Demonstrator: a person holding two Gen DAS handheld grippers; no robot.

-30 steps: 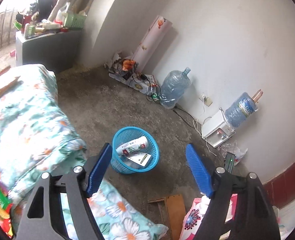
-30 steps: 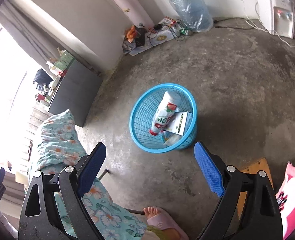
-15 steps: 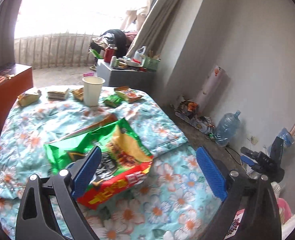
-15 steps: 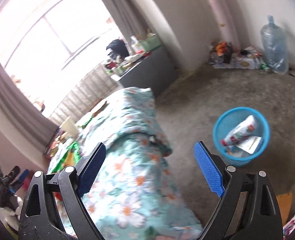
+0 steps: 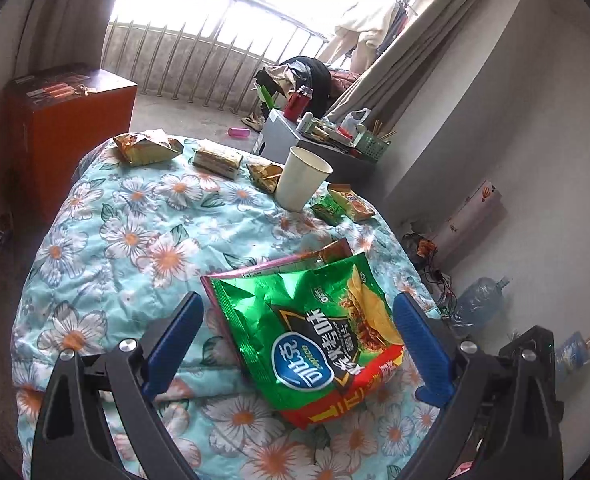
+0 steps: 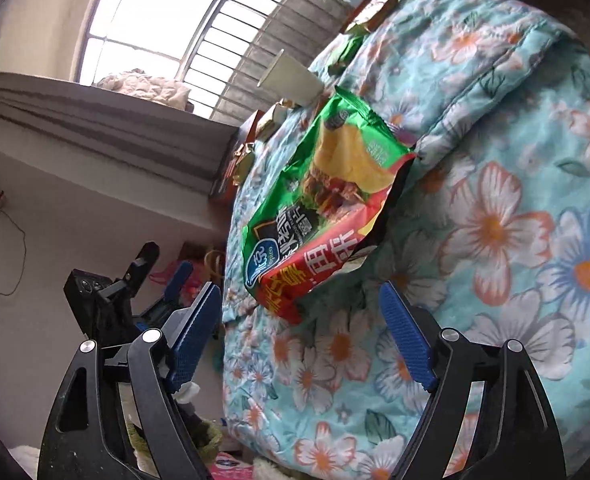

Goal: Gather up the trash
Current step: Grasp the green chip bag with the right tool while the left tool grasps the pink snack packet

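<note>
The left gripper (image 5: pixel 295 344) hangs spread wide, holding nothing, its blue pads either side of the green chip bag (image 5: pixel 319 336) lying on the floral quilt (image 5: pixel 135 232) (paper cup (image 5: pixel 302 184) farther back). The right gripper (image 6: pixel 299 340), equally wide and empty, faces that bag (image 6: pixel 319 200).

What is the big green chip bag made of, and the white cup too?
Green chip bag: probably thin plastic foil. It looks shiny, crinkled, silvery at its torn-open top.
White cup: looks like paper. It is matte and plain with a thin rim; could be plastic.
</note>
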